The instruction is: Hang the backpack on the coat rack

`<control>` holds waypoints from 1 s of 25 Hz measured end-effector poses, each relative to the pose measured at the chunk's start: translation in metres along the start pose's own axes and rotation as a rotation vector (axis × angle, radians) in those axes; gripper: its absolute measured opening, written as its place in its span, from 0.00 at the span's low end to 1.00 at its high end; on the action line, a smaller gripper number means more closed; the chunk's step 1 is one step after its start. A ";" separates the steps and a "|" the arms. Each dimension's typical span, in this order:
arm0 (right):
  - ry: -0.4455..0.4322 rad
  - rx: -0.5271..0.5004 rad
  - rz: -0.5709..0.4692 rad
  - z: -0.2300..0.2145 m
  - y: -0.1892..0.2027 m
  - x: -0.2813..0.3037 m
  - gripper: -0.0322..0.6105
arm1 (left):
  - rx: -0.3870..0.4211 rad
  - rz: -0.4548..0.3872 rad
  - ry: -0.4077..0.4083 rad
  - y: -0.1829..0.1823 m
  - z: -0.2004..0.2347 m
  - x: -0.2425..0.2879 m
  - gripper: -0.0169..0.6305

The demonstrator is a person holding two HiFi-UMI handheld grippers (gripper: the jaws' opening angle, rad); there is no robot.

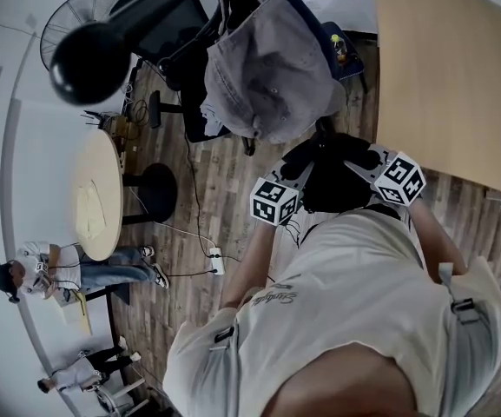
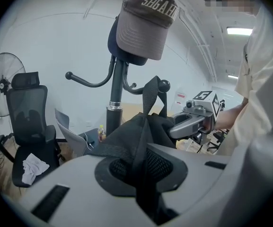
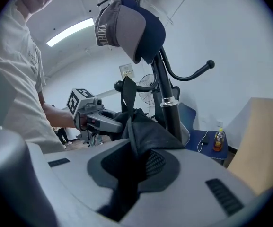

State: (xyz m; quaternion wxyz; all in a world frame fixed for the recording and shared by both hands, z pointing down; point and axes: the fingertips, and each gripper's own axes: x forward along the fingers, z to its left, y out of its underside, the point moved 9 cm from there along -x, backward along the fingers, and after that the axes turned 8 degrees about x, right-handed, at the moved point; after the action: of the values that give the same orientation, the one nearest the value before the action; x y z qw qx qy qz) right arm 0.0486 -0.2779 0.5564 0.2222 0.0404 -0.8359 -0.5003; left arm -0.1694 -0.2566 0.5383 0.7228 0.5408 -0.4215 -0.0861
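Black backpack (image 2: 138,134): held up in the air between both claws, just in front of the coat rack's pole and not yet on any hook. Its fabric bunches upward where it is pinched.
Carry loop (image 2: 150,96): a grey webbing strap that stands up out of the bag's top, between the two grips. Pinching the bag on either side, I judge, leaves the loop free and upright for a hook to enter.
Left claw (image 2: 143,174): clamped on a fold of backpack fabric that runs down into the gap between its jaws.
Right claw (image 3: 127,174): likewise closed on the bag's cloth from the opposite side, so the load is shared and the top stays level.
Coat rack (image 2: 117,86): a dark upright pole with curved arms that end in balls. One ball-tipped hook (image 2: 163,85) sits right beside the loop.
Cap (image 2: 143,25): grey, hung at the rack's top, so that place is taken and the lower arms are the free ones.
Step in hand: probably raising the loop over the near hook.
Risk: the loop may flop sideways and miss the ball end.
Beyond: an office chair (image 2: 30,122) and a fan (image 2: 1,84) stand well apart.
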 end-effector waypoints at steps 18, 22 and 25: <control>-0.026 0.032 0.046 -0.035 0.002 0.018 0.12 | -0.027 0.045 -0.047 0.006 0.023 0.027 0.12; -0.016 0.024 0.052 -0.041 -0.001 0.020 0.12 | -0.032 0.048 -0.046 0.005 0.029 0.032 0.12; -0.008 0.024 0.056 -0.047 -0.001 0.022 0.12 | -0.035 0.051 -0.041 0.006 0.033 0.036 0.13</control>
State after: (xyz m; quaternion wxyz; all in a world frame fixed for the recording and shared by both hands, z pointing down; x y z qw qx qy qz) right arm 0.0482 -0.3230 0.5811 0.2323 0.0178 -0.8435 -0.4840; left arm -0.1715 -0.2989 0.5639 0.7252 0.5154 -0.4483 -0.0862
